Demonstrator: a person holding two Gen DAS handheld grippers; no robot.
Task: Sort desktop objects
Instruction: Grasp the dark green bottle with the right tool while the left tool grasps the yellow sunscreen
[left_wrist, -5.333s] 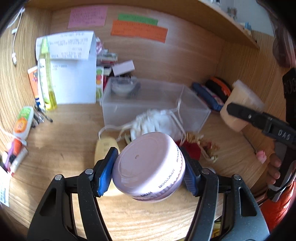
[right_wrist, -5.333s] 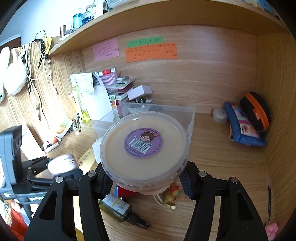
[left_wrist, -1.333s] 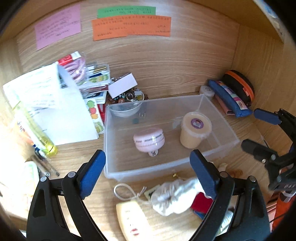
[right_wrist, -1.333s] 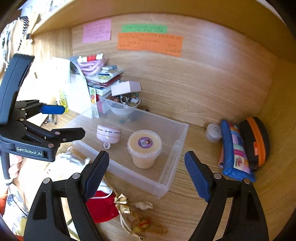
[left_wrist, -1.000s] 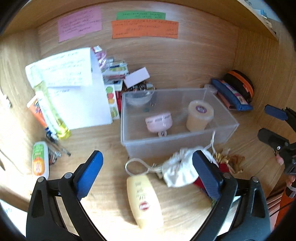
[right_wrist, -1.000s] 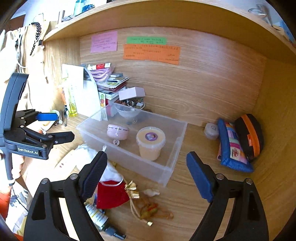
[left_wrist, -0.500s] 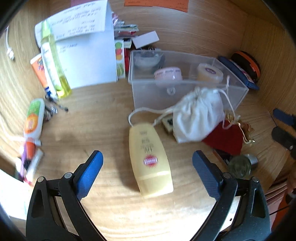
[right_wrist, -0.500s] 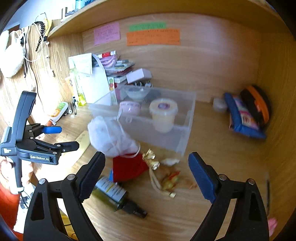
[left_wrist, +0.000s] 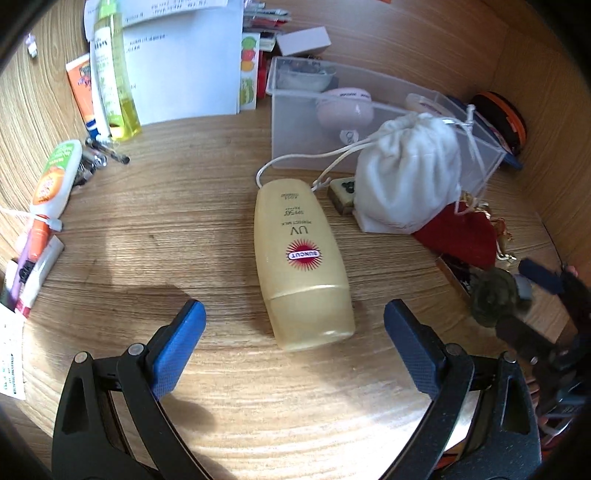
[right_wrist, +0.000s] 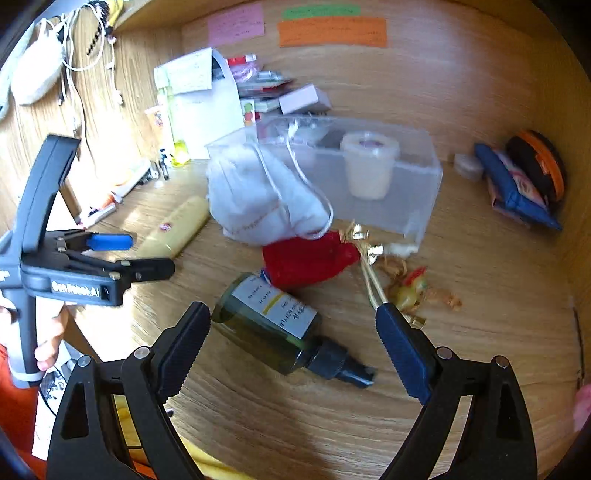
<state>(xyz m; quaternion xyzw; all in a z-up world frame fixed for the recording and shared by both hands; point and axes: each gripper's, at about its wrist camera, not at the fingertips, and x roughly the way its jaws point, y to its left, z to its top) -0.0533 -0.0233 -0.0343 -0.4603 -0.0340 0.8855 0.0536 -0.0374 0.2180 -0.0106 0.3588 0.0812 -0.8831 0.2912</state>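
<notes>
Two claws hang over the wooden tabletop (left_wrist: 192, 206), and both are wide open with nothing in them. Far left, a green and orange tube (left_wrist: 55, 173) lies near a tall yellow bottle (left_wrist: 114, 74) that stands up against white paper. The left claw (left_wrist: 293, 332) sits low over a yellow sunscreen bottle (left_wrist: 301, 258) lying flat, cap end nearest the claw — the blue pads are on either side of that end but not touching it. Right of it, a white cloth bag (left_wrist: 406, 177) leans against a clear box (right_wrist: 421, 192). Inside the box are a pink round case (left_wrist: 345, 107) and a cream tub (right_wrist: 369, 166). A red pouch (right_wrist: 306, 258) lies just in front of the bag. The right claw (right_wrist: 293, 341) hovers over a dark green bottle (right_wrist: 269, 321) lying on its side — not gripping it. Far right, a blue pencil case (right_wrist: 513, 192) rests by the wall.
</notes>
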